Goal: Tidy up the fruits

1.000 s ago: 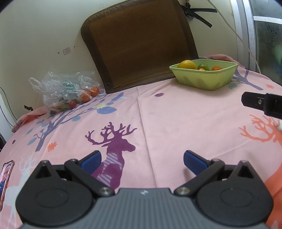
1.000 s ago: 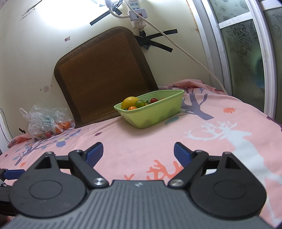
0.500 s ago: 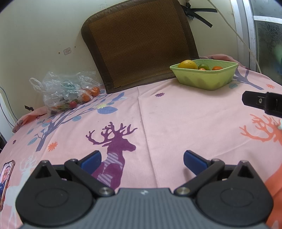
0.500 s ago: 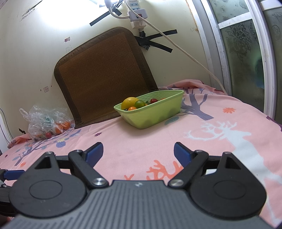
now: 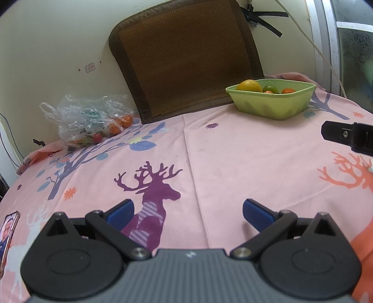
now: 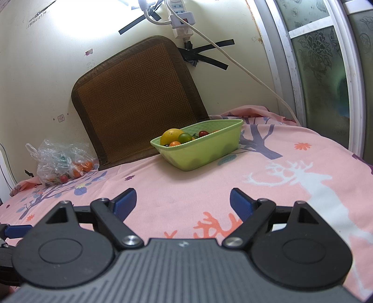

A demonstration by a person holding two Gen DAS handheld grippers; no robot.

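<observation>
The clear plastic bag (image 5: 89, 121) at the far left, against the wall, was crumpled enough that its fruit showed only as orange and red blobs; what else lay inside could not be made out. In the left wrist view the green basket (image 5: 275, 106) sat far right on the pink deer-print sheet (image 5: 233, 158), its wall hiding all but the tops of a yellow fruit (image 5: 249, 85), a green one and a couple of small orange ones. The right wrist view looked further into the basket (image 6: 200, 151) and showed a small red fruit (image 6: 203, 133) as well. Only the left wrist view caught a phone (image 5: 8, 235) in a pink case, cut off at the near left edge, and only the right wrist view caught the white power strip (image 6: 180, 22) taped high on the wall, with its cord running down to the right. No writing on it or on the small wall stickers could be read. A brown woven mat (image 5: 186, 56) leaned against the wall behind the basket. The left tool (image 5: 186, 213) hung over the sheet with its blue pads wide apart and nothing between them — the right tool (image 6: 183, 204) likewise, wide and empty. Of the right tool, the left view showed only a black part at its right edge (image 5: 349, 137).
</observation>
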